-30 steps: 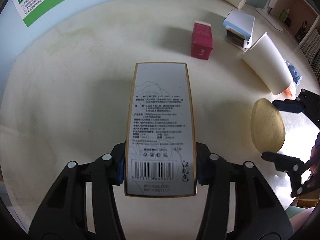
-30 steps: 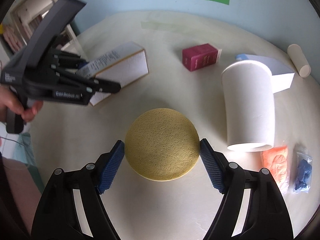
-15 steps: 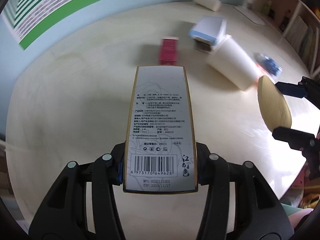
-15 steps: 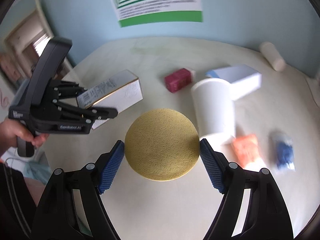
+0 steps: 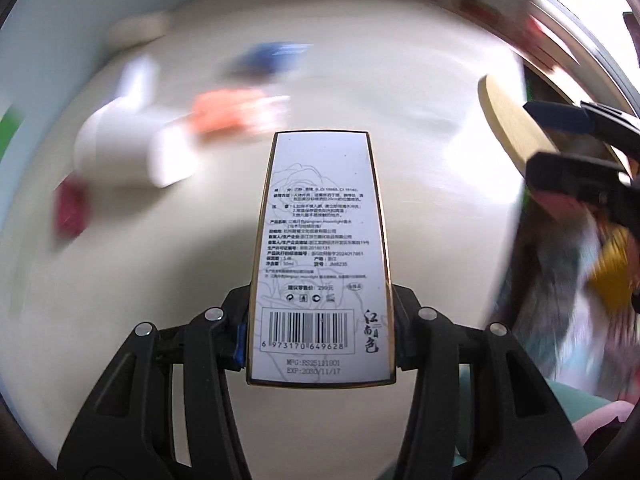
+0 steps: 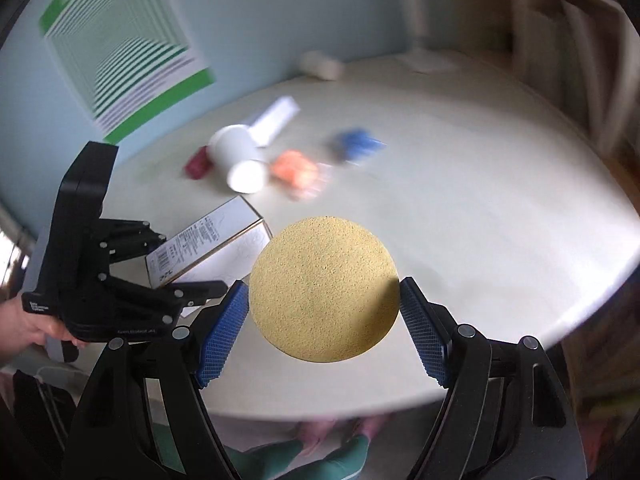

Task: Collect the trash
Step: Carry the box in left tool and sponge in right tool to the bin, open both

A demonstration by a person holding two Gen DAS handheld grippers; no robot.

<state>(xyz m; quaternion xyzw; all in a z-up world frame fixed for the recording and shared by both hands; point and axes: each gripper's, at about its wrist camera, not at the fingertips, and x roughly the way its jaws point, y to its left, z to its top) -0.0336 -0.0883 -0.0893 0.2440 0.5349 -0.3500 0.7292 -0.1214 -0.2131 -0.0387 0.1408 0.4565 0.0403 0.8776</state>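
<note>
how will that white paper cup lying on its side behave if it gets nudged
The white paper cup lies on its side on the round table, so it would probably roll in a curve. It looks empty and thin-walled, so likely light and easily crushed.

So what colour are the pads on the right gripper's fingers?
Blue, with a fine mesh texture; the pads show best in the right wrist view.

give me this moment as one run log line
left gripper: shut on box | right gripper: shut on sponge | both above table | on table: cup, packets
</note>
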